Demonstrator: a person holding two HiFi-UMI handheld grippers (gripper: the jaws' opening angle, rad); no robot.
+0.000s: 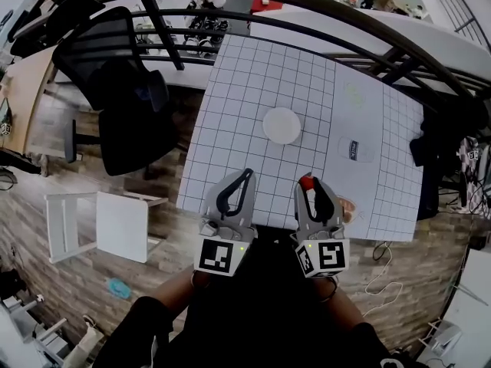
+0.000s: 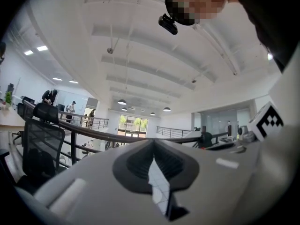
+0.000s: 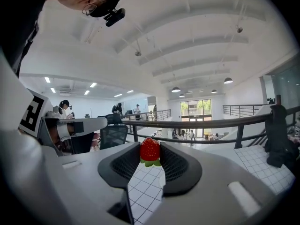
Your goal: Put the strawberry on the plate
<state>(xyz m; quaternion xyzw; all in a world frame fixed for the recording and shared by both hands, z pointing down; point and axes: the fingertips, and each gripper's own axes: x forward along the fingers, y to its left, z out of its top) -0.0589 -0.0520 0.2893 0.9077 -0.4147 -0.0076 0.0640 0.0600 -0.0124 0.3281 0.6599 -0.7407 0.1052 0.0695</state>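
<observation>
I hold the strawberry [image 3: 150,150] pinched in the right gripper [image 1: 310,185], near side of the plate [image 1: 282,125], well apart from it. The left gripper [image 1: 245,176] is pressed together, empty. Carrying and releasing are left, I judge.

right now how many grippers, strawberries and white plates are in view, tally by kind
grippers: 2, the left gripper and the right gripper
strawberries: 1, the strawberry held in the right gripper's fingers
white plates: 1, the white plate, nothing on it
total: 4
</observation>
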